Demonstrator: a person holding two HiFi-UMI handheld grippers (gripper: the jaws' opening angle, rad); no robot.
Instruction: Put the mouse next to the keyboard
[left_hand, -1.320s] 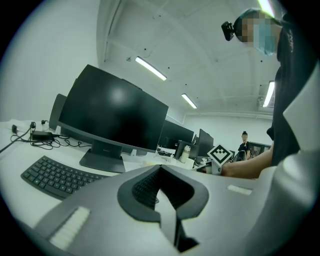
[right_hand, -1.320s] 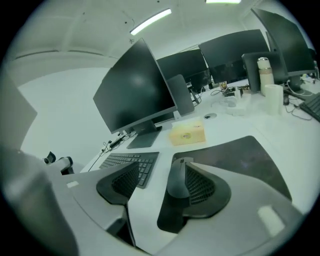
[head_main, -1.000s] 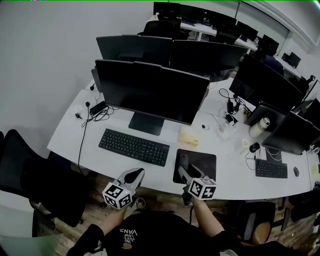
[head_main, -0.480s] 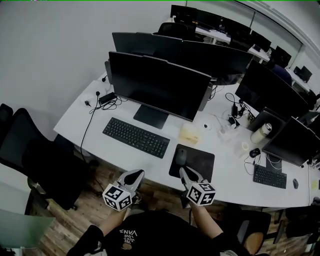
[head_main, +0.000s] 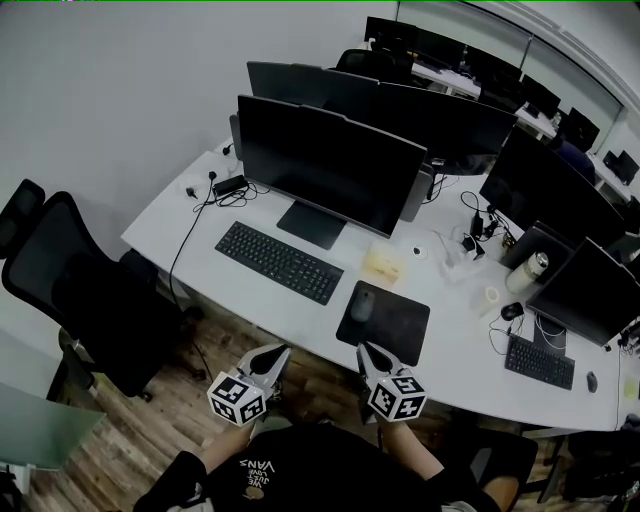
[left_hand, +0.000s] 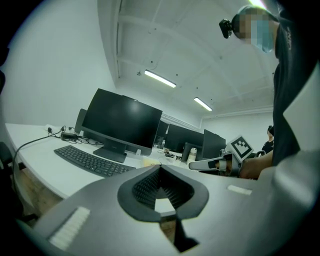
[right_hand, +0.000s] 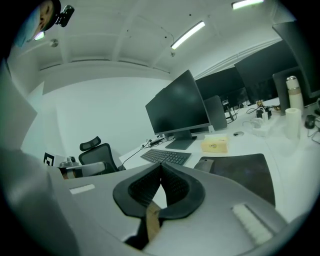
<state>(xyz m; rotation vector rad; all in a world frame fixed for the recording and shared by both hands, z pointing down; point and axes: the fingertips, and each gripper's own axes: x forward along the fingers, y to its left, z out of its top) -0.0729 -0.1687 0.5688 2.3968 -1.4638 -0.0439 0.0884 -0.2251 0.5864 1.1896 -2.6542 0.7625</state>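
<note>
Fingers (right_hand: 142, 187) of right gripper (head_main: 365, 350) pressed together, nothing pinched. Left gripper (head_main: 272, 352) same deal, tips meeting, empty. Both held low off desk's (head_main: 450, 345) front edge, over wood floor (head_main: 150, 440), side by side but apart, noses aimed up at desk. Bare forearms (head_main: 412, 448) angle in from person's body. Mouse (head_main: 362, 305) sits on mouse pad (head_main: 395, 325), at pad's keyboard-side end, near front edge of desk. Keyboard (head_main: 279, 262) lies beside pad, strip of bare desk between them.
</note>
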